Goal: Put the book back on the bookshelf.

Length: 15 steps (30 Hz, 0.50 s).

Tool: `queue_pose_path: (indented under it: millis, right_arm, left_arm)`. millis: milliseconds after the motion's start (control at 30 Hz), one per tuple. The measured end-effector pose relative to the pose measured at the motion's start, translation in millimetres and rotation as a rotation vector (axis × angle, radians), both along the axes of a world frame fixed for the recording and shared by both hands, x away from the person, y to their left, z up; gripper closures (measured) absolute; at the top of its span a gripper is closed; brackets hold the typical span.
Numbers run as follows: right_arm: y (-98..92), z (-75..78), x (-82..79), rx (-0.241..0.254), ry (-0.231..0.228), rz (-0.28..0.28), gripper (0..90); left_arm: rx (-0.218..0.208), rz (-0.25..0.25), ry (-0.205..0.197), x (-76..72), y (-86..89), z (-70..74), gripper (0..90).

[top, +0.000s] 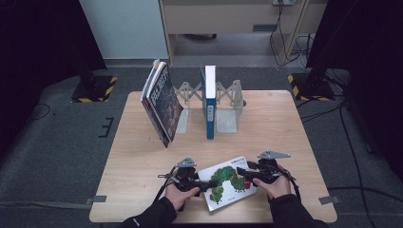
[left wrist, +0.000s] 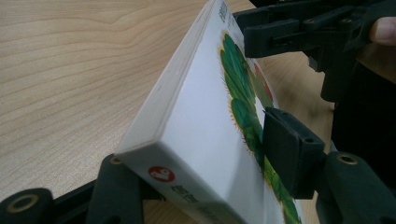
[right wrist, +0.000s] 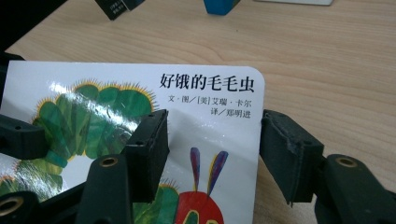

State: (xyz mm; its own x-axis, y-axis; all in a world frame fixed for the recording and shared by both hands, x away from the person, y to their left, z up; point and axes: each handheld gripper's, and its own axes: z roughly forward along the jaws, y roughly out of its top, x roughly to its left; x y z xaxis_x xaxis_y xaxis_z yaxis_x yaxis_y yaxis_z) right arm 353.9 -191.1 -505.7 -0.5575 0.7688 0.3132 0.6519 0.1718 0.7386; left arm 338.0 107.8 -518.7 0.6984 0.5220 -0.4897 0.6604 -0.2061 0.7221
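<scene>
— Where is the picture book point(top: 228, 183) found, and how is it lain?

— It is found on the table point(top: 142, 156) at 6 o'clock, close to the near edge. In the high view its long axis is seen running from about 8 o'clock to 2 o'clock. In the left gripper view its 8 o'clock end is seen raised off the wood and tilted.

— How is it placed against the grippers?

— The left gripper point(top: 206, 185) is set at the book's 8 o'clock end. The book appears to be pinched there across its thickness, with one pad point(left wrist: 289, 154) laid on the cover and the other jaw against the back. The right gripper point(top: 240, 172) is set at the 2 o'clock end. Its jaws are held spread. One is placed over the cover and the other just beyond the book's edge, so nothing is pinched.

— Which hand is judged nearer to a hold?

— The left, since its grip looks made already. The right would have to be closed on the edge before a two-handed lift.

— What is stood around?

— At 12 o'clock an expanding bookend rack point(top: 228, 111) is set, well apart from the picture book. A blue book point(top: 209, 102) is stood upright in it, and leaning books point(top: 161, 102) are propped at 11 o'clock. The path between is left free, though the open slot beside the blue book looks narrow.
</scene>
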Motion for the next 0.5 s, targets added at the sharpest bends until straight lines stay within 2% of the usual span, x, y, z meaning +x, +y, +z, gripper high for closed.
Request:
queue_pose_path:
  millis: [200, 300, 333, 500]
  right_arm:
    - [-2.2, 1.9, 0.4, 0.053, -0.03, 0.007, 40.9]
    - [-3.9, 3.5, 0.4, 0.091, -0.039, 0.009, 36.7]
    - [-4.4, 3.8, 0.5, 0.095, -0.044, 0.006, 36.3]
    - [-7.9, 4.6, 1.0, 0.079, -0.06, -0.006, 31.5]
  left_arm:
    - [-0.01, 0.002, 0.018, -1.1, 2.4, 7.2, 52.7]
    - [-0.019, 0.007, 0.035, -0.7, 4.8, 10.8, 57.9]
    - [-0.032, 0.008, 0.044, -0.6, 5.9, 12.9, 61.1]
    - [-0.027, 0.014, 0.02, -1.8, 7.0, 22.4, 67.2]
